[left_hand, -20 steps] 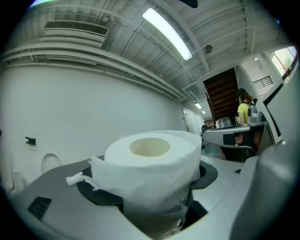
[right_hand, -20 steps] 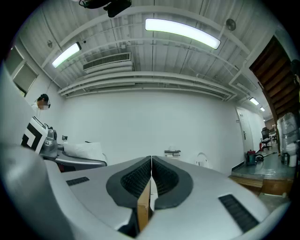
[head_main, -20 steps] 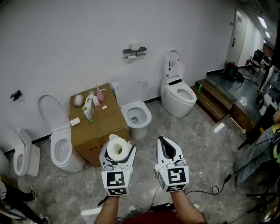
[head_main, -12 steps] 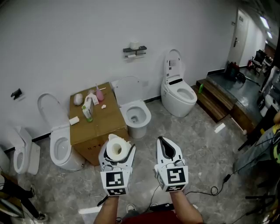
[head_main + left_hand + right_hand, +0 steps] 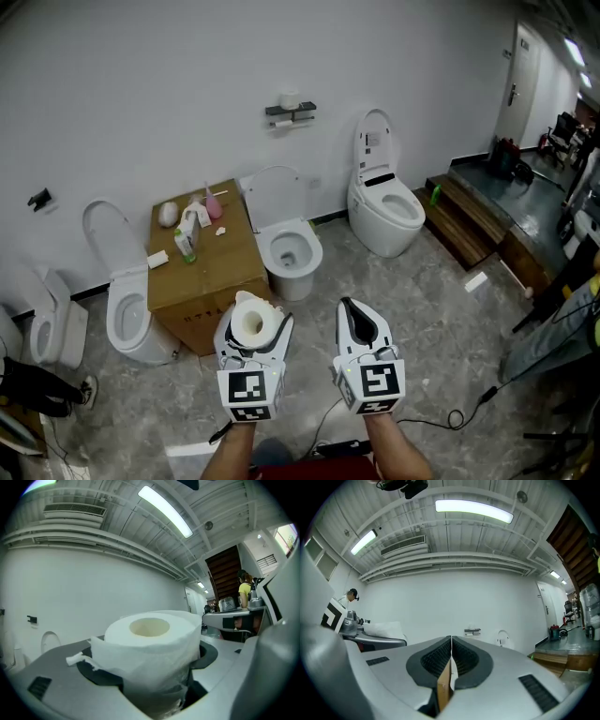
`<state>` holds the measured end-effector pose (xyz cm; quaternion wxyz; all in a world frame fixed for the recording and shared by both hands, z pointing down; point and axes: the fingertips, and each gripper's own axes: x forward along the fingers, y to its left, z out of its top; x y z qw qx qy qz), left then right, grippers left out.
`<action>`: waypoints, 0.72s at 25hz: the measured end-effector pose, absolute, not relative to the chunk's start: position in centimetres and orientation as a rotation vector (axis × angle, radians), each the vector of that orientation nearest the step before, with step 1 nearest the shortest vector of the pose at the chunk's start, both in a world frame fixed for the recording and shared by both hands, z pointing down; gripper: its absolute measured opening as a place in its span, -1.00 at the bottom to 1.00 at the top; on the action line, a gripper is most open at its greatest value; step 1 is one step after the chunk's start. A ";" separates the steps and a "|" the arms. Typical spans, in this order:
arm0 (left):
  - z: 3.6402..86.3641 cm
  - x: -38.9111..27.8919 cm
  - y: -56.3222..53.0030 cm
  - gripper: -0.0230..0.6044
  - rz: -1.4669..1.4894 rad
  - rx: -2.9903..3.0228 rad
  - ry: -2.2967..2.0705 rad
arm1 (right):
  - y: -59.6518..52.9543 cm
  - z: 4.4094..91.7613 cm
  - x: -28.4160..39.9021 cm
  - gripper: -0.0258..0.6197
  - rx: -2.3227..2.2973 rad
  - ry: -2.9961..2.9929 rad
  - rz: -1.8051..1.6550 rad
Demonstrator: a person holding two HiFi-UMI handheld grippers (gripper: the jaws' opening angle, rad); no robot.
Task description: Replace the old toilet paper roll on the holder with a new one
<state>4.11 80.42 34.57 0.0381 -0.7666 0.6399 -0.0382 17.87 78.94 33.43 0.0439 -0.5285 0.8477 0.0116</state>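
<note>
My left gripper [image 5: 254,330] is shut on a full white toilet paper roll [image 5: 248,317], which stands upright between the jaws with its core hole up; the roll [image 5: 150,644] fills the left gripper view, with a loose torn edge at its left. My right gripper [image 5: 352,307] is shut, and a thin flat piece of brown cardboard [image 5: 444,686] is pinched between its pads. Both grippers are level, side by side, well back from the wall. The dark holder shelf [image 5: 289,113] hangs on the far wall with a small white roll [image 5: 289,98] on top; the holder [image 5: 472,631] also shows beyond the right jaws.
A cardboard box [image 5: 221,266] with bottles and small items stands between two toilets [image 5: 129,317] [image 5: 291,247]. Another toilet [image 5: 384,208] stands to the right, and a wooden step [image 5: 473,220] beyond it. Cables [image 5: 441,419] trail over the marble floor. A person's leg [image 5: 553,328] is at the right edge.
The head view has shifted slightly. Both grippers keep their places and their grips.
</note>
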 end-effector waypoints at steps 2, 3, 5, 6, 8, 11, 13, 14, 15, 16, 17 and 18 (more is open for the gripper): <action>34.6 4.6 80.0 0.44 -0.113 -2.364 1.968 | 78.4 33.6 18.3 -0.85 -1.611 2.588 0.022; 34.7 4.8 79.8 0.44 -0.116 -2.367 1.968 | 78.2 33.7 18.5 -0.85 -1.608 2.587 0.018; 34.9 5.0 79.1 0.44 -0.119 -2.370 1.964 | 77.7 34.0 18.7 -0.85 -1.605 2.584 0.019; 35.0 5.0 78.6 0.44 -0.116 -2.373 1.959 | 77.2 34.1 18.7 -0.85 -1.607 2.580 0.021; 35.1 5.0 77.2 0.44 -0.117 -2.382 1.941 | 76.1 34.1 18.7 -0.85 -1.618 2.569 0.026; 35.4 4.6 74.8 0.44 -0.116 -2.399 1.912 | 73.9 34.3 17.9 -0.85 -1.636 2.564 0.034; 35.5 4.1 72.8 0.44 -0.108 -2.417 1.897 | 72.2 34.3 17.1 -0.85 -1.649 2.563 0.034; 35.5 3.7 71.7 0.44 -0.104 -2.425 1.890 | 71.2 34.3 16.7 -0.85 -1.657 2.562 0.036; 35.5 3.2 70.4 0.44 -0.101 -2.430 1.883 | 70.0 34.4 16.2 -0.85 -1.666 2.561 0.041; 35.5 2.6 69.1 0.44 -0.099 -2.431 1.875 | 68.7 34.5 15.6 -0.85 -1.676 2.561 0.049; 35.5 1.9 67.7 0.44 -0.099 -2.432 1.866 | 67.4 34.5 14.9 -0.85 -1.686 2.563 0.058; 35.6 1.1 66.3 0.44 -0.100 -2.432 1.858 | 66.0 34.4 14.1 -0.85 -1.697 2.566 0.065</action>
